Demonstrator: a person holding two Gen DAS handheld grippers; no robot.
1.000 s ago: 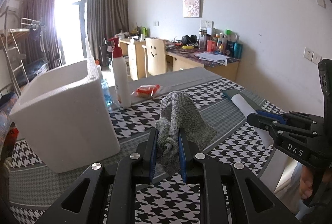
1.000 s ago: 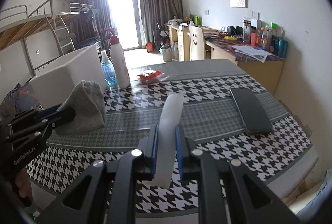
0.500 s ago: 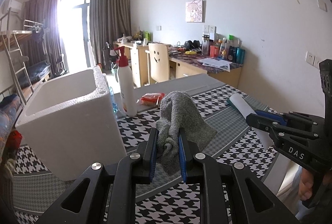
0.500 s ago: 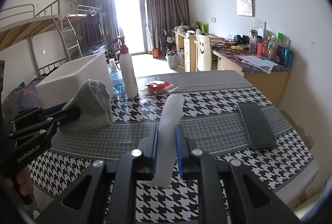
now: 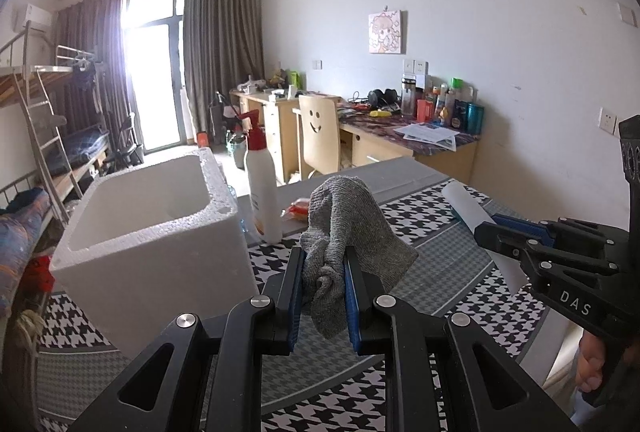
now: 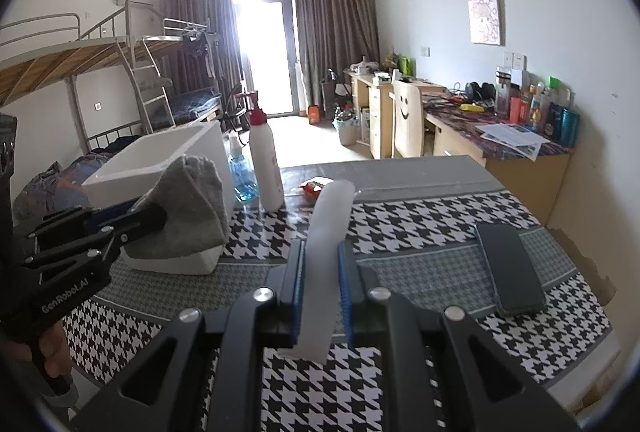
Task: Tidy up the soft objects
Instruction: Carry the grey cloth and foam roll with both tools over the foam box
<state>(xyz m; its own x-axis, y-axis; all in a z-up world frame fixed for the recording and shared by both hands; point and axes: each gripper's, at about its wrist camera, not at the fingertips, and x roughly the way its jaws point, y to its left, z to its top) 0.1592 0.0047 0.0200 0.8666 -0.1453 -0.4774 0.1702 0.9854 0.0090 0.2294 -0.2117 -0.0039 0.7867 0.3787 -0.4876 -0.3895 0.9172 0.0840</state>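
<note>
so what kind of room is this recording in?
Looks like a dorm-style bedroom: a metal bunk bed with ladder, study desks cluttered with bottles and papers, and a chair with a smiley face. The work happens on a table with a houndstooth cloth.

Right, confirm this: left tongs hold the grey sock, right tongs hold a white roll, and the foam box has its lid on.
Wrong on the box. The foam box has no lid; the left wrist view shows its open top and hollow inside. The rest stands: the left tongs hold the grey sock, and the right tongs hold the white roll.
</note>
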